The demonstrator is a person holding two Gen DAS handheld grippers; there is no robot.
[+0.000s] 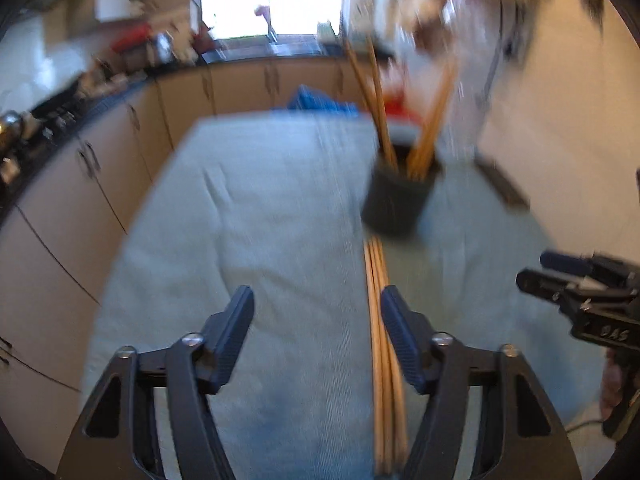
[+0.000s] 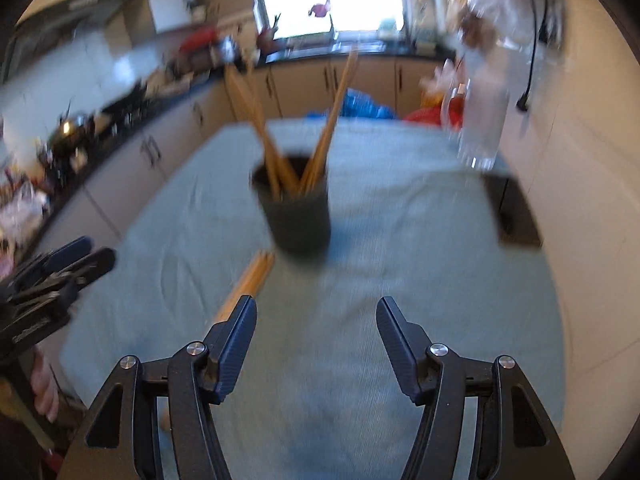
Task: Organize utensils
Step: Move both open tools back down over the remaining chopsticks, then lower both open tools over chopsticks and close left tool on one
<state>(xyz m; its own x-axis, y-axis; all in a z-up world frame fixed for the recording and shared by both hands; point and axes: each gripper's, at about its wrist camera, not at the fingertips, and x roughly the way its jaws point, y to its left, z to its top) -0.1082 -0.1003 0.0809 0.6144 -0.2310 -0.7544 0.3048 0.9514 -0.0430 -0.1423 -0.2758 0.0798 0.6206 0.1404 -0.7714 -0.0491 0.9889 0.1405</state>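
A dark cup [image 2: 298,216] stood on the pale green cloth [image 1: 260,220], several chopsticks [image 2: 268,148] leaning inside it. Loose chopsticks [image 1: 380,320] lay bundled just before the cup. The left gripper [image 1: 318,312] and right gripper [image 2: 316,322] both gaped wide, holding nothing.

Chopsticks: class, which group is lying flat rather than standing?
The bundle on the cloth, just in front of the holder. The others stand upright inside it.

No legible text anywhere.
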